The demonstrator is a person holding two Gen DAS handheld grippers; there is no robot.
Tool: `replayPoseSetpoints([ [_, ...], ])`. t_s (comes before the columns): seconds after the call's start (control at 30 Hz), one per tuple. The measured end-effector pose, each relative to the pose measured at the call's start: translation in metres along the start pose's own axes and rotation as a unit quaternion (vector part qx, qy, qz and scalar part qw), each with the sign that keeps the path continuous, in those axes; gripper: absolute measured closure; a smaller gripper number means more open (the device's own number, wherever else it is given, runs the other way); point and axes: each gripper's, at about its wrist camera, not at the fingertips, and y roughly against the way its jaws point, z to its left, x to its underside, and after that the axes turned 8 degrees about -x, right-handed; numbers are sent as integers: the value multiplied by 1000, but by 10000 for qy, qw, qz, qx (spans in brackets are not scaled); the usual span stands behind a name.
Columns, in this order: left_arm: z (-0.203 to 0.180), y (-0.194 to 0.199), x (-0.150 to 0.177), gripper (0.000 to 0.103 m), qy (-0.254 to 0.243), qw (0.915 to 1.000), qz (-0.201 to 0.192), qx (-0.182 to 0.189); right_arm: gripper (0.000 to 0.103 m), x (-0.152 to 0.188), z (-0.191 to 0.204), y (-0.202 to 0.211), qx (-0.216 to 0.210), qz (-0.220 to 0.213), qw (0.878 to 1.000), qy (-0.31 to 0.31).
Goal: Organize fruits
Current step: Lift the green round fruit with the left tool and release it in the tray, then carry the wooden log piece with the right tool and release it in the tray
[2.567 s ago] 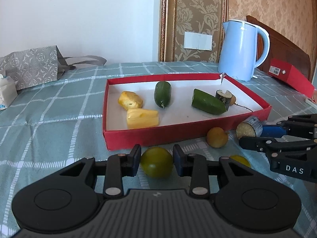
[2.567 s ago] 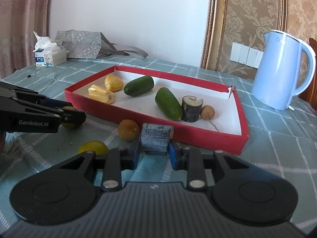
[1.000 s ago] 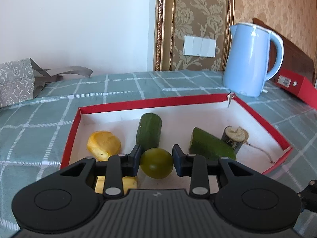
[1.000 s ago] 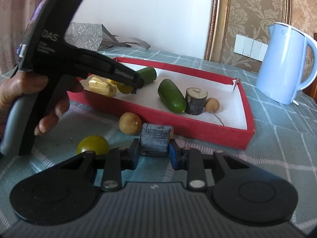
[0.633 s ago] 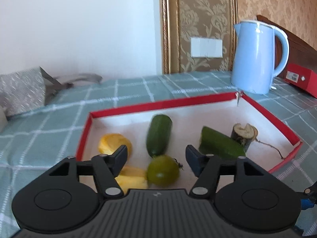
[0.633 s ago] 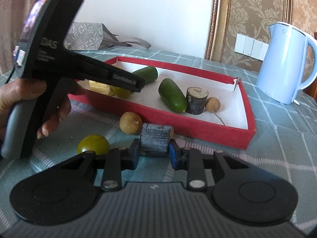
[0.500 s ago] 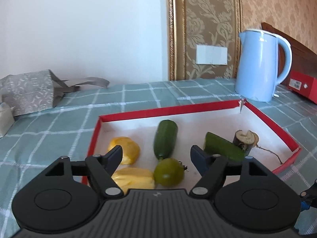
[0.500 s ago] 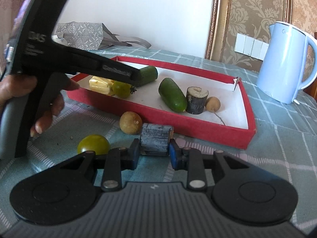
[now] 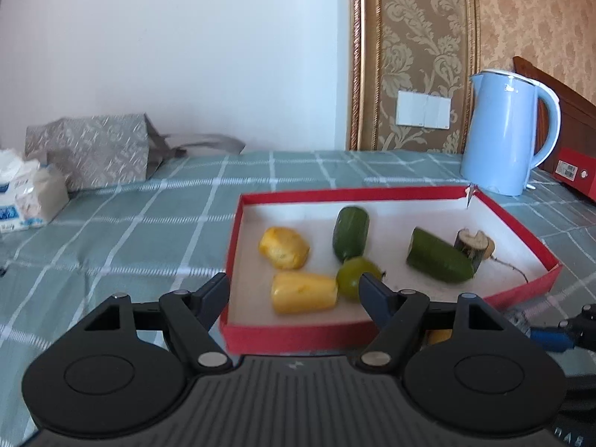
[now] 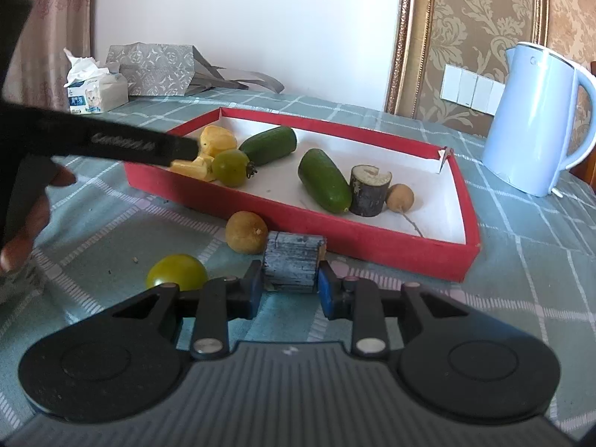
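A red tray (image 9: 298, 333) (image 10: 372, 242) holds two yellow pieces (image 9: 284, 247), two green cucumber pieces (image 9: 351, 234) (image 10: 323, 180), a cut stem piece (image 10: 368, 190), a small brown fruit (image 10: 400, 197) and a green round fruit (image 9: 355, 277) (image 10: 231, 167). My left gripper (image 9: 294, 290) is open and empty, just short of the tray's near left corner; it also shows in the right wrist view (image 10: 182, 149). My right gripper (image 10: 290, 290) is shut on a grey-blue stem piece (image 10: 292, 260) on the cloth. A brown round fruit (image 10: 246, 237) and a yellow-green fruit (image 10: 177, 272) lie outside the tray.
A light blue kettle (image 9: 504, 134) (image 10: 536, 119) stands behind the tray on the right. A grey paper bag (image 9: 93, 152) and a tissue pack (image 9: 26, 193) sit at the far left. A red box (image 9: 573, 175) lies at the right edge.
My left gripper carried the green round fruit into the tray, opened, let it go, and has drawn back and left. My right gripper stays shut on the stem piece.
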Motion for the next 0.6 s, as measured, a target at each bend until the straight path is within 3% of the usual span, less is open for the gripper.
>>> replayPoseSetpoints([
  [0.6, 4, 0, 5, 23, -2, 9999, 105, 62, 74, 3, -14, 30, 157, -563, 9976, -377],
])
